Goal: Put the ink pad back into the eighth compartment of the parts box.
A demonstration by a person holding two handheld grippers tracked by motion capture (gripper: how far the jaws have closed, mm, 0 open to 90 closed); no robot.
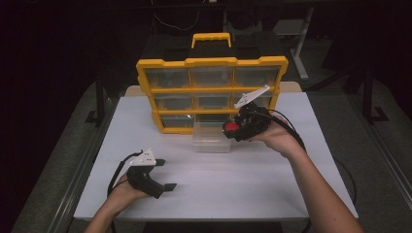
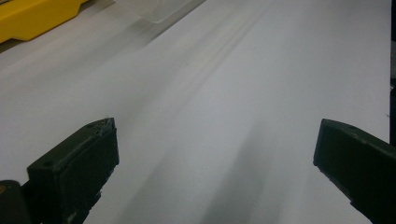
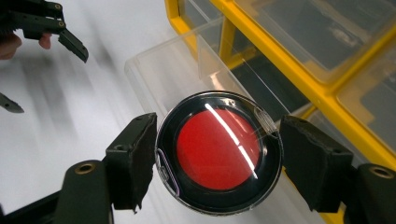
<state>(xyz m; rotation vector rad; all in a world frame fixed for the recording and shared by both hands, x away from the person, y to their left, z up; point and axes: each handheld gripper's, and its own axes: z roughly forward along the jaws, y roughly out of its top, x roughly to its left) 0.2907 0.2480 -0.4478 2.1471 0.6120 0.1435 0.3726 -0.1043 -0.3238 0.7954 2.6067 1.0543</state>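
Observation:
My right gripper [image 3: 217,151] is shut on a round black case with a red centre and a clear lid [image 3: 219,151]; the jaws press on its left and right rims. In the high view that gripper [image 1: 232,130] holds the case [image 1: 231,127] just above the right end of a clear plastic drawer [image 1: 211,138] pulled out onto the table, in front of the yellow organiser [image 1: 212,90]. The drawer [image 3: 163,74] lies under and behind the case. My left gripper [image 1: 166,174] rests at the table's front left, jaws wide apart and empty; its fingers [image 2: 77,163] frame bare white table [image 2: 224,93].
The yellow organiser with clear drawers stands upright at the back of the white table [image 1: 272,174]; its lower middle slot looks open. Its yellow frame [image 3: 299,70] is close behind my right gripper. A corner of the clear drawer [image 2: 154,9] shows ahead of my left gripper.

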